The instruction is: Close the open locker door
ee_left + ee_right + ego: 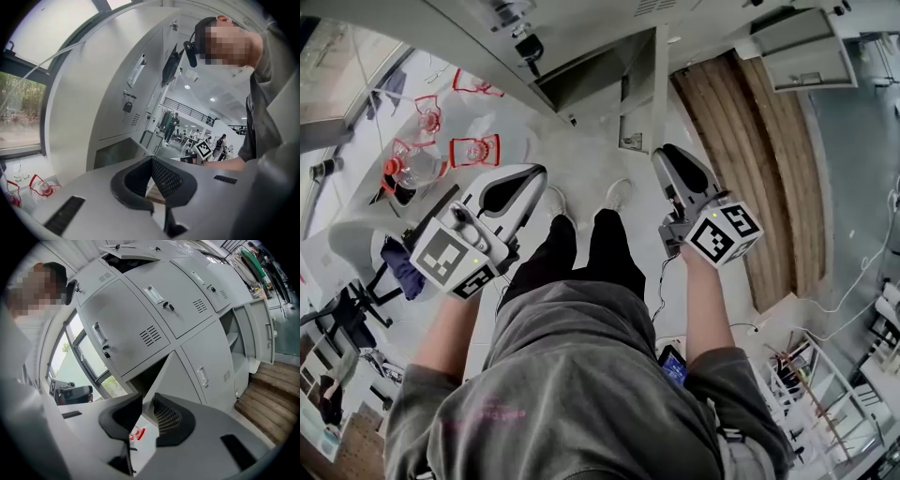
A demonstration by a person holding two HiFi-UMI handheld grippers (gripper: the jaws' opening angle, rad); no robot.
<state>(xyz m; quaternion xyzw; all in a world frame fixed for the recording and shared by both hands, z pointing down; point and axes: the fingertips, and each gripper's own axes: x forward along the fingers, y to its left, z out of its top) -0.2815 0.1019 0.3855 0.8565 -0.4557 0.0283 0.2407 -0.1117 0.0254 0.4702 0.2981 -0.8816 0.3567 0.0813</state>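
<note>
Locker door (172,383) ajar beside wooden steps (272,392).

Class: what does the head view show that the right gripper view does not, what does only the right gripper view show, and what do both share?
Head view only: the person's grey sweatshirt, black trousers and the left gripper. Right gripper view only: the grey metal locker fronts seen face-on, with handles, hanging keys and vents. Both: the right gripper, the open grey locker door, the brown wooden floor and a red-trimmed clear plastic item.
</note>
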